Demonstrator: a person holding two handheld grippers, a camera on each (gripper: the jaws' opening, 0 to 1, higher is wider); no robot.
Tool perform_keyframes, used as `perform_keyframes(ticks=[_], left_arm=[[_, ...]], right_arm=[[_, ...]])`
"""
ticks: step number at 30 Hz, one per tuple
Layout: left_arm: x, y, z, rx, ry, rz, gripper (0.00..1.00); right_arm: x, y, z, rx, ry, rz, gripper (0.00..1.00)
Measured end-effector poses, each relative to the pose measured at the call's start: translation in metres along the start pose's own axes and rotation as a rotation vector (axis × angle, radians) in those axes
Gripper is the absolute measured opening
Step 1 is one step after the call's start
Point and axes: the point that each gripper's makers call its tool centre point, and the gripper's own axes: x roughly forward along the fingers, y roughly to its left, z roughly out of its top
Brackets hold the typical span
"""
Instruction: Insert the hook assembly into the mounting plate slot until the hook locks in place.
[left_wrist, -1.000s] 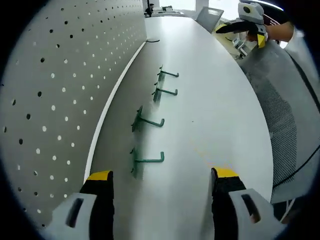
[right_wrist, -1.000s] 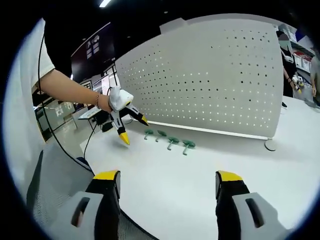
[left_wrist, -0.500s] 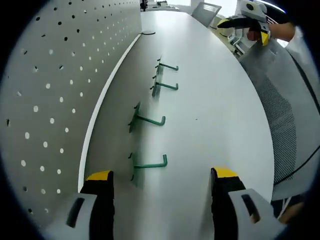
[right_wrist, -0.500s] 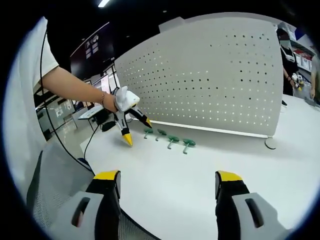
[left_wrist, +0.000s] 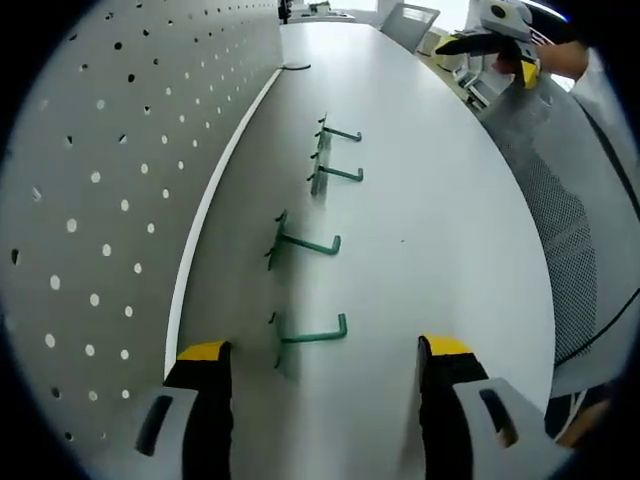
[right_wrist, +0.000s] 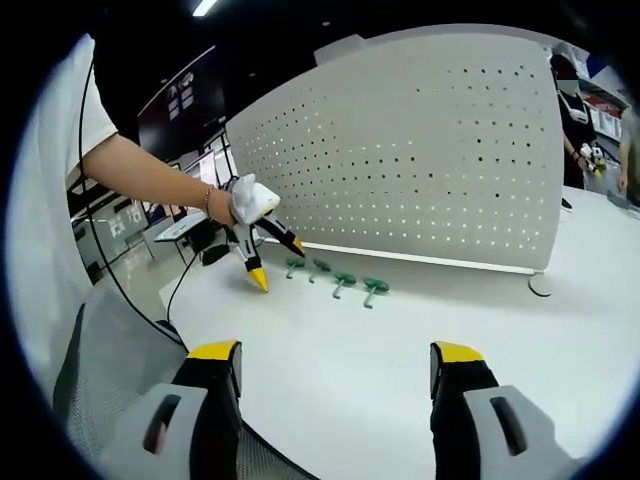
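Several green hooks lie in a row on the white table beside the pegboard (left_wrist: 110, 150). In the left gripper view the nearest hook (left_wrist: 310, 336) lies just ahead of my open left gripper (left_wrist: 322, 352), with another hook (left_wrist: 305, 243) and two more beyond. My right gripper (left_wrist: 490, 45) shows far off at the top right, open. In the right gripper view my right gripper (right_wrist: 335, 355) stands open over the table, empty. The left gripper (right_wrist: 272, 262), held by a hand, hovers open next to the row of hooks (right_wrist: 340, 280) in front of the pegboard (right_wrist: 420, 170).
A grey mesh chair (left_wrist: 560, 200) stands along the table's right edge in the left gripper view. A dark cable loop (right_wrist: 540, 290) lies on the table near the pegboard's far end. White table surface (right_wrist: 400, 370) stretches between my right gripper and the hooks.
My left gripper has crept forward along the pegboard, so the nearest hook now lies closer between its jaws. The right gripper has barely moved.
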Motion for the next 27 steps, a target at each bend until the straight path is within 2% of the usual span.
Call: perform_keyframes(ticks=[2, 6, 11, 18, 27], left_arm=[[-0.001, 0.002, 0.000, -0.003, 0.000, 0.001, 0.72], [-0.004, 0.009, 0.000, -0.025, -0.004, 0.014, 0.55], [-0.005, 0.012, -0.001, -0.051, 0.004, 0.030, 0.42], [-0.006, 0.016, 0.000, -0.089, -0.003, 0.052, 0.37], [-0.007, 0.021, -0.002, -0.101, -0.009, 0.077, 0.21]], right_arm=[[0.000, 0.000, 0.000, -0.001, 0.001, 0.000, 0.74], [0.000, -0.002, 0.000, 0.000, 0.001, -0.008, 0.74], [0.000, -0.002, 0.000, 0.002, 0.001, -0.009, 0.74], [-0.001, -0.003, 0.000, -0.001, 0.000, -0.011, 0.74], [-0.001, -0.002, 0.001, 0.000, -0.004, -0.012, 0.74]])
